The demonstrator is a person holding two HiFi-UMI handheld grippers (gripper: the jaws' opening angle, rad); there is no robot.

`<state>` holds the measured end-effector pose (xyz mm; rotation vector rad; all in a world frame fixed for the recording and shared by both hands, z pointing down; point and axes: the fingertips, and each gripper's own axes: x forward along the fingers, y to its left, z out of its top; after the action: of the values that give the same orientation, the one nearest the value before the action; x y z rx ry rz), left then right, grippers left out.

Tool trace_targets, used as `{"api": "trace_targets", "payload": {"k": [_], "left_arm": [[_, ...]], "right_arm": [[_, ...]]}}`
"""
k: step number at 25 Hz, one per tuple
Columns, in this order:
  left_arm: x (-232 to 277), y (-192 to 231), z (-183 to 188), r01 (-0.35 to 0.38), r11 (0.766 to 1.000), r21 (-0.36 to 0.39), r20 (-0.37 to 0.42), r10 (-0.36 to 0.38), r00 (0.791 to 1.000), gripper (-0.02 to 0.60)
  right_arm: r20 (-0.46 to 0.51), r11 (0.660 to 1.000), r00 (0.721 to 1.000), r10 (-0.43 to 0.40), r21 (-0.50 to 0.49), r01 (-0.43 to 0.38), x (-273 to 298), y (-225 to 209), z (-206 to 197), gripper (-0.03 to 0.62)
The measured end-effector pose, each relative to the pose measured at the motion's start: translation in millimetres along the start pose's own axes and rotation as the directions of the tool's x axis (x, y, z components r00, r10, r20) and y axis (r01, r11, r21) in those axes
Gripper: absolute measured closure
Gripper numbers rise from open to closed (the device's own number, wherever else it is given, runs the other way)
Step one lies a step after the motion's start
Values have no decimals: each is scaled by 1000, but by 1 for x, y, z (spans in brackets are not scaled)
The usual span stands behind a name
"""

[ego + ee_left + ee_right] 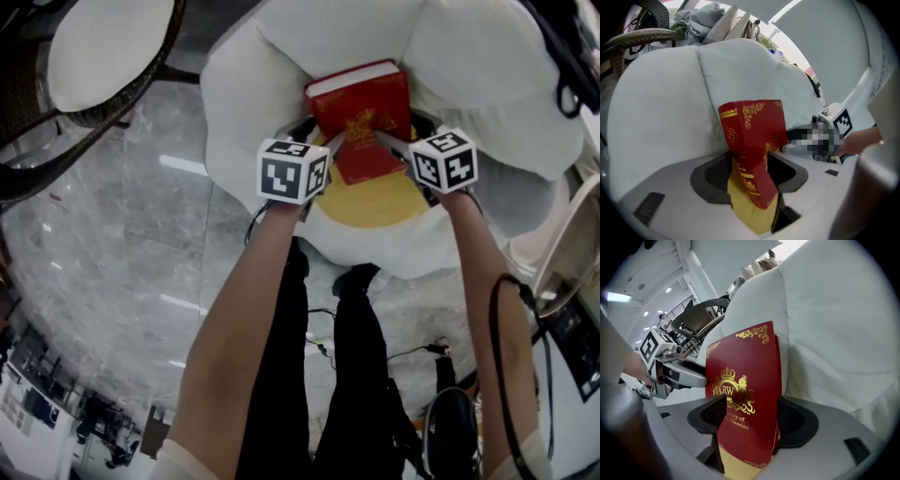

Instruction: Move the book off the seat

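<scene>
- Book (361,112) lower corners sit between the spread, unclamped jaws of left gripper (750,171) and right gripper (752,420); close both evenly, pads fully on the covers.
- It rests on yellow seat (380,202), propped against white backrest (469,56); lift before withdrawing.

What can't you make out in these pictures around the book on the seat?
Red hardcover book: start of its gold title, right gripper view, hidden behind the right gripper.
Yellow round seat pad: far part, head view, under the book.
White cushioned seat: base, head view, hidden beneath its cushions.
</scene>
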<state>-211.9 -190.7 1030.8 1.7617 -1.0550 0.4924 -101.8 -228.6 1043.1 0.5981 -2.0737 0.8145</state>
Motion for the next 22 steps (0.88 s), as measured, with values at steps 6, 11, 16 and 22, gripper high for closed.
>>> {"api": "trace_targets", "payload": {"k": [6, 11, 16, 22], "left_arm": [[-10, -15, -2, -29, 999, 33, -6, 29, 1000, 387], [-27, -39, -6, -30, 998, 53, -1, 30, 1000, 387], [-53, -67, -7, -33, 997, 67, 21, 32, 999, 387], [-96, -116, 1, -33, 996, 84, 53, 29, 998, 387]], "right_arm": [[28, 996, 996, -83, 25, 82, -27, 8, -9, 268], [82, 989, 988, -133, 75, 127, -61, 17, -8, 297], [120, 987, 980, -160, 47, 155, -102, 34, -2, 319], [157, 985, 972, -173, 37, 170, -164, 58, 4, 321]]}}
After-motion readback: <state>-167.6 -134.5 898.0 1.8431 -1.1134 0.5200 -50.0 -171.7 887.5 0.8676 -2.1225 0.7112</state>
